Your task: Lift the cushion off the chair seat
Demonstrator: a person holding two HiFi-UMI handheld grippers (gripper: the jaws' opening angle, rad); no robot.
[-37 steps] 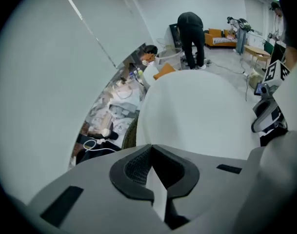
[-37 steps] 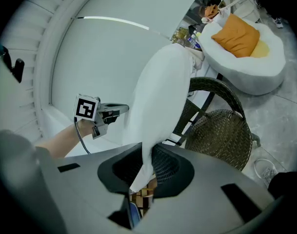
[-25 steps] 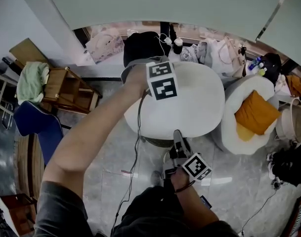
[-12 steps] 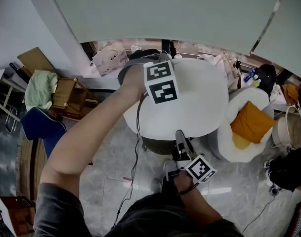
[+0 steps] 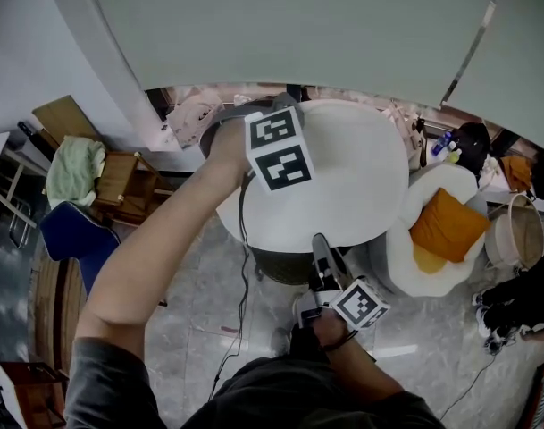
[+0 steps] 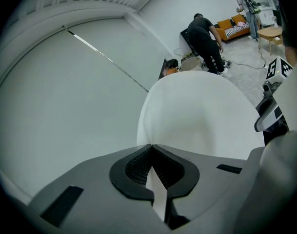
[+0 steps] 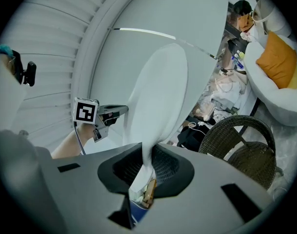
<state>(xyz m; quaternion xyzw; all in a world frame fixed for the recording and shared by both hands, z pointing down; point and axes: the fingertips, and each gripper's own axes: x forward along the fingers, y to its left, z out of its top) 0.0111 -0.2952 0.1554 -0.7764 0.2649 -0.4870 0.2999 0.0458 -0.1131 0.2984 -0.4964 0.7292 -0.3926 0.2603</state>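
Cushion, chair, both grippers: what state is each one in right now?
cushion, held up in the air by two edges
chair, without its cushion
left gripper, shut on the cushion's edge
right gripper, shut on the cushion's edge
orange pillow, lying in a white armchair

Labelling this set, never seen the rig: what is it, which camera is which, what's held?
No robot: a person holds a two-jaw hand-held gripper in each hand. The wide picture is from a camera on the person's head, looking steeply down; the other two are from cameras riding on each gripper, looking along its jaws. The marker cube on each is part of it. The left hand-held gripper and the right hand-held gripper are each shut on an edge of the round white cushion, holding it up over a wicker chair. A white armchair with an orange pillow stands nearby.
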